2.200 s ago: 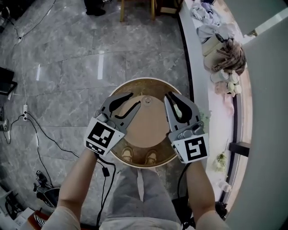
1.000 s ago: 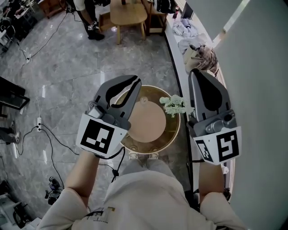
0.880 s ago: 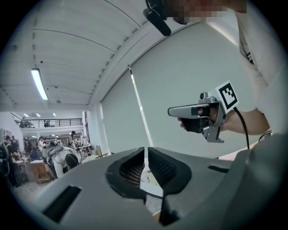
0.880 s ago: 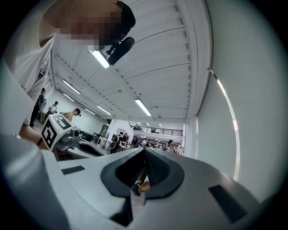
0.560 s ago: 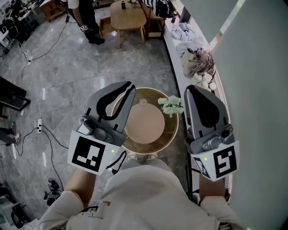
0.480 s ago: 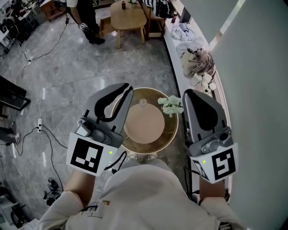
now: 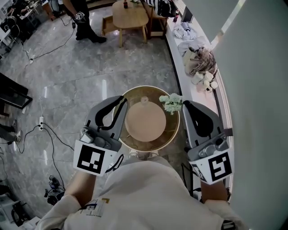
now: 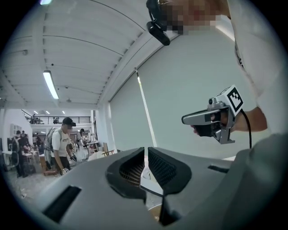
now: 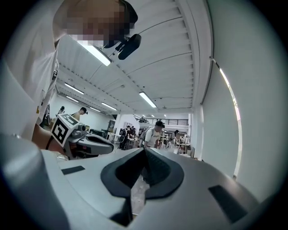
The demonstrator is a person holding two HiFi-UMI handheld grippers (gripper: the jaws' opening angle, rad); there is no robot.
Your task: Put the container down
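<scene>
Sitting between the two grippers in the head view, the round tan container (image 7: 168,134) looks lower than both of them, over the grey stone floor (image 7: 67,81). A flat disc with a small knob shows inside its rim, and a sprig of white flowers (image 7: 171,102) lies at the container's right rim.

The left gripper (image 7: 120,102) points away from the person, and its tips overlap the container's left rim in that view. Its own view shows the jaws pressed together with nothing between them. The right gripper (image 7: 186,104) is just beside the container's right rim, next to the flowers. Its jaws are also closed on nothing, so neither claw grips the container.

Beyond the container stands a wooden table (image 7: 130,13). To the container's right runs a white ledge (image 7: 177,54) with a heap of cloth (image 7: 200,58) on it.
</scene>
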